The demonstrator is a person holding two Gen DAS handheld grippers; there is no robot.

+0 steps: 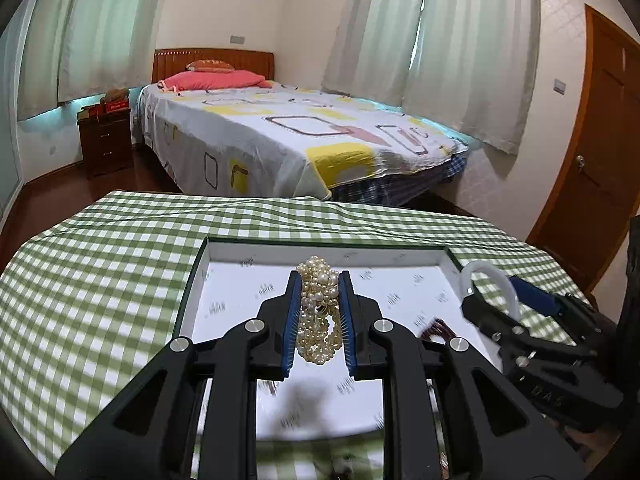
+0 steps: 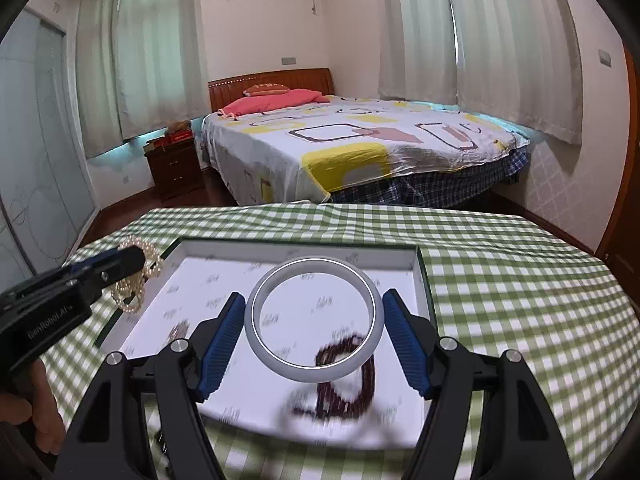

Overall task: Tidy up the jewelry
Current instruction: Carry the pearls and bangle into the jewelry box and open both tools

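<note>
My left gripper [image 1: 319, 284] is shut on a bundle of cream pearl strands [image 1: 319, 312], held above the white tray [image 1: 224, 304]. In the right wrist view the same pearl strands [image 2: 134, 284] hang from the left gripper [image 2: 132, 258] over the tray's left rim. My right gripper [image 2: 314, 304] is shut on a pale white bangle [image 2: 314, 318], its blue pads pressing both sides, above the tray [image 2: 224, 280]. A dark red bead bracelet [image 2: 346, 376] lies blurred on the tray floor below the bangle. The bangle [image 1: 490, 282] and right gripper [image 1: 504, 300] show at the right of the left wrist view.
The tray sits on a table with a green-checked cloth [image 2: 500, 288]. Beyond the table's far edge stand a bed [image 2: 360, 148] and a dark nightstand [image 2: 174, 168]. A wooden door [image 1: 600, 168] is at the right. A hand [image 2: 28, 408] holds the left gripper's handle.
</note>
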